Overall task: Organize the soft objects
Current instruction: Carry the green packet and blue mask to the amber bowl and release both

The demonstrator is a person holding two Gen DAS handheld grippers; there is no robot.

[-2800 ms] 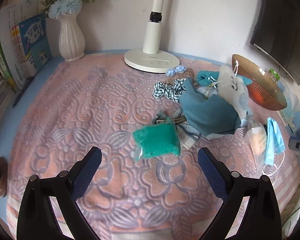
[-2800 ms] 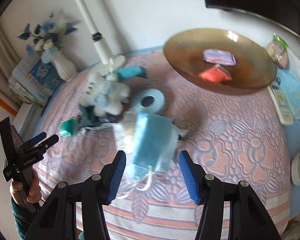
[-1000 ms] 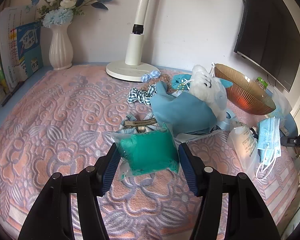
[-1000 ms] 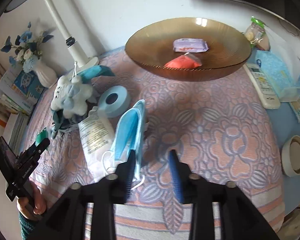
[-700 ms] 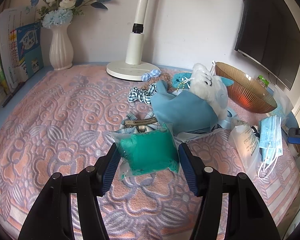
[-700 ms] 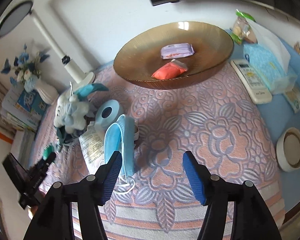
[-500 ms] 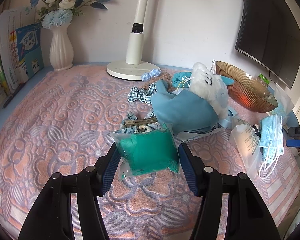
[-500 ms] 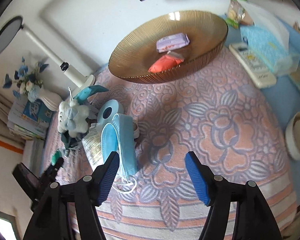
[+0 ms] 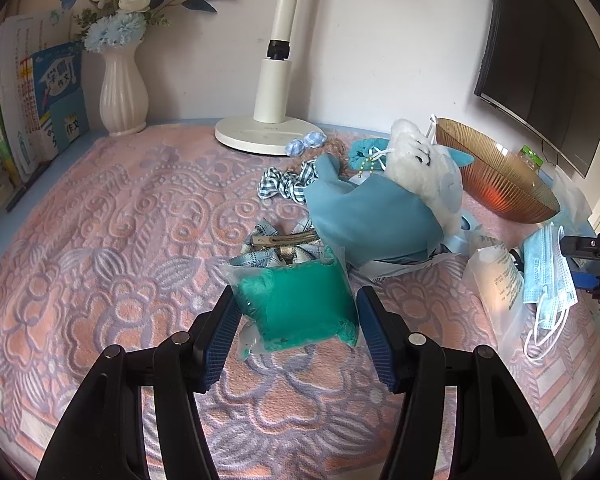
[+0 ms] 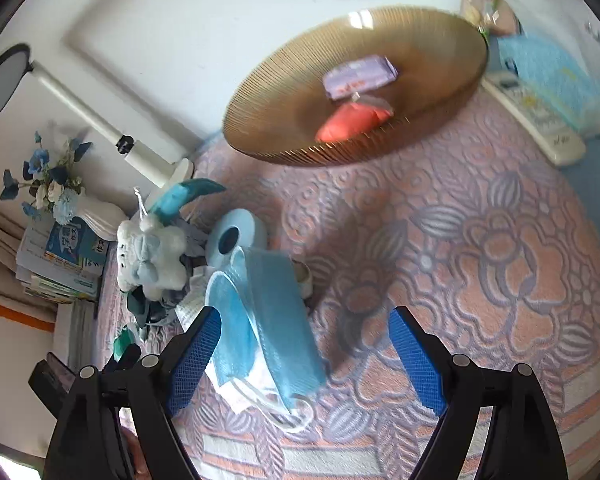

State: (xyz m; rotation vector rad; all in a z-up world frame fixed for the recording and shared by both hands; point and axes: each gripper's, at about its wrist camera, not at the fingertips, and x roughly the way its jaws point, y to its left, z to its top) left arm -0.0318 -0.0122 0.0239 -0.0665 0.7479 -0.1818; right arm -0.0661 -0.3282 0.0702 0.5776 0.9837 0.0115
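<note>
A green soft pack in clear plastic (image 9: 298, 306) lies on the pink patterned cloth (image 9: 100, 240). My left gripper (image 9: 298, 332) has closed in on both its sides and grips it. A white and blue plush toy (image 9: 424, 168) rests on a blue fabric pouch (image 9: 372, 216). Blue face masks (image 10: 268, 312) lie on a white packet (image 9: 496, 280). My right gripper (image 10: 304, 356) is open wide, with the masks between its fingers, by the left one. An amber bowl (image 10: 432, 40) holds a red pack (image 10: 352, 122) and a purple pack (image 10: 360, 76).
A white lamp base (image 9: 268, 136), a vase of flowers (image 9: 122, 92) and books (image 9: 40, 96) stand at the back. Checked hair ties (image 9: 288, 184) and a hair clip (image 9: 284, 238) lie mid-cloth. A blue tape roll (image 10: 236, 236), a remote (image 10: 536, 116) and a tissue box (image 10: 556, 76) are near the bowl.
My left gripper closed onto the green pack and has stayed still since. My right gripper opened wide, let go of the masks and tilted, swinging the view.
</note>
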